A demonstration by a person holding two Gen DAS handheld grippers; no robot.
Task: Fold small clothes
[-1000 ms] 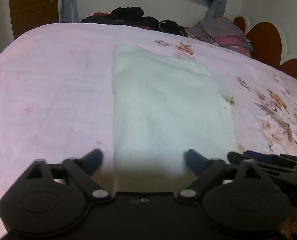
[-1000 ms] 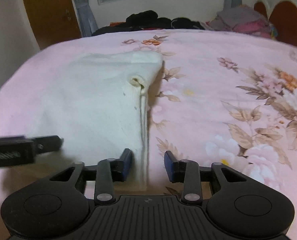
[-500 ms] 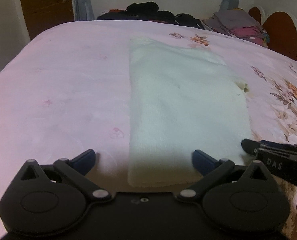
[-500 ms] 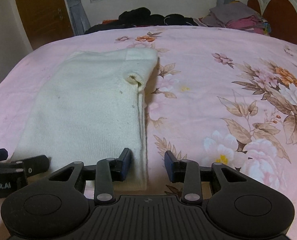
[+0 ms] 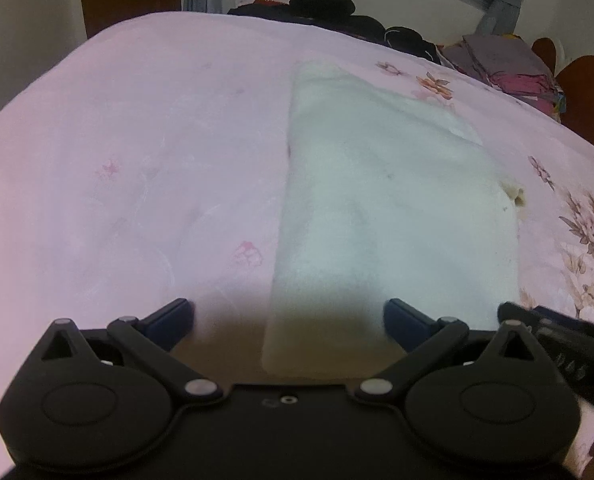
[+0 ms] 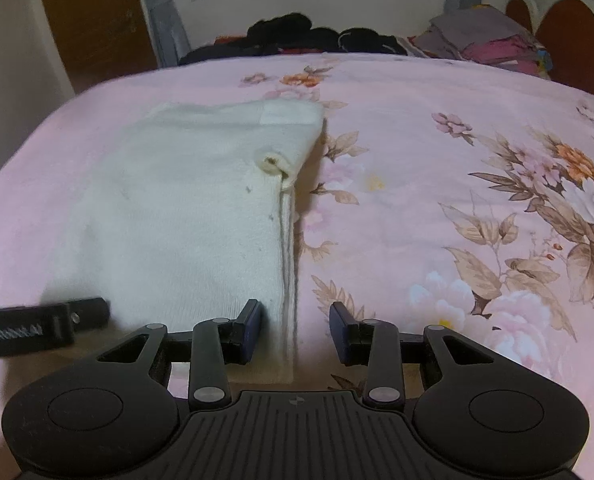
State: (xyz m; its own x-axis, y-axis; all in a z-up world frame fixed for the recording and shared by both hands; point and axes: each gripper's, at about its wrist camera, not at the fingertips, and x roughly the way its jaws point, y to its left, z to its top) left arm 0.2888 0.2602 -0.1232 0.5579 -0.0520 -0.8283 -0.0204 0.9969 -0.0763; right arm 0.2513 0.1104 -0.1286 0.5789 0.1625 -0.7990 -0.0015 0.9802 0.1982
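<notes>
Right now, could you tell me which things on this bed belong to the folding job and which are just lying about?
Part of the job:
- cream knit garment, lying folded lengthwise on the bedspread
- left gripper, open at its near left corner
- right gripper, open astride its near right edge

Lying about:
- dark clothes pile
- folded clothes stack
- floral bedspread

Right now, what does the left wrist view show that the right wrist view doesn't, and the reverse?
Left wrist only: the open left gripper straddling the near left corner of the cream knitted garment, plus plain pink bedsheet. Right wrist only: the open right gripper straddling the garment's stacked right edge, the rolled opening, and large floral print. Both: the garment, dark clothes pile, folded stack.
</notes>
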